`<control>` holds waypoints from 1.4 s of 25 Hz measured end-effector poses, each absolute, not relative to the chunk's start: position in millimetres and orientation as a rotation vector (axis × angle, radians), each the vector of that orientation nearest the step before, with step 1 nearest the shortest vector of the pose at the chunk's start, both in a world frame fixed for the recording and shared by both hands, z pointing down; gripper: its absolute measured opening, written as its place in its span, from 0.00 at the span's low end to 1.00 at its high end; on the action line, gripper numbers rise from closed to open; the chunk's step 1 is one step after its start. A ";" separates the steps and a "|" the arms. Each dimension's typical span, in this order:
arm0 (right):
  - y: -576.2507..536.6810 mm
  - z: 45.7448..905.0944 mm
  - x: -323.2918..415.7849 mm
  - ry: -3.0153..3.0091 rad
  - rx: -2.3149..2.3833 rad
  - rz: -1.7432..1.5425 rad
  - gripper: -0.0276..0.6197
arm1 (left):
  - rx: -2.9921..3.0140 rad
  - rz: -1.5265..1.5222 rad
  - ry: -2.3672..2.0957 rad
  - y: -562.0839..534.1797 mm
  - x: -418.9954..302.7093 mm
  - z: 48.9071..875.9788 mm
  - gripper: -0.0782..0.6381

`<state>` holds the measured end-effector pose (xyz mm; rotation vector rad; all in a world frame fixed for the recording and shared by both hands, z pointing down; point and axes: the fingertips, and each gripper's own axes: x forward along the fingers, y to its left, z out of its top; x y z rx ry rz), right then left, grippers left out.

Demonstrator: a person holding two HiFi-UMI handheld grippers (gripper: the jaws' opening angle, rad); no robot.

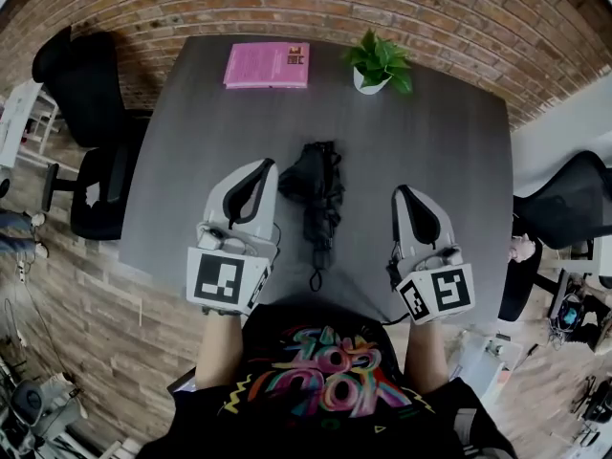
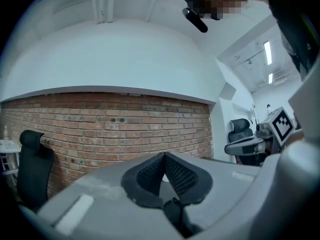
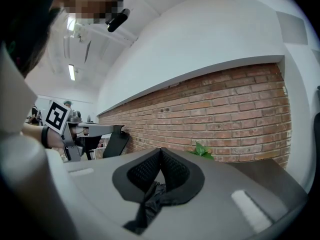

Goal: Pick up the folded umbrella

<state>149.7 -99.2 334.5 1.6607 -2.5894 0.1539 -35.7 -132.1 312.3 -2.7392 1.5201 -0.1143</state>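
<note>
The folded black umbrella [image 1: 316,194] lies lengthwise on the grey table [image 1: 182,113], its wrist strap [image 1: 315,277] toward the person. My left gripper [image 1: 266,163] hovers just left of the umbrella's far end, its jaws together and holding nothing. My right gripper [image 1: 399,190] is a short way to the umbrella's right, also shut and empty. In the left gripper view the meshed pads meet at the tip of the left gripper [image 2: 163,154]. In the right gripper view the right gripper [image 3: 160,149] is closed too, and dark crumpled fabric shows in the slot below its pads.
A pink book [image 1: 267,65] and a small potted plant [image 1: 378,63] sit at the table's far edge by the brick wall. Black office chairs stand at the left [image 1: 86,132] and right [image 1: 564,199]. The plant [image 3: 201,150] shows beyond the right jaws.
</note>
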 end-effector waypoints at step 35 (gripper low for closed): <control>-135.9 436.3 70.2 -2.520 1.328 0.410 0.27 | -2.799 -0.167 1.592 -164.1 -66.3 346.9 0.11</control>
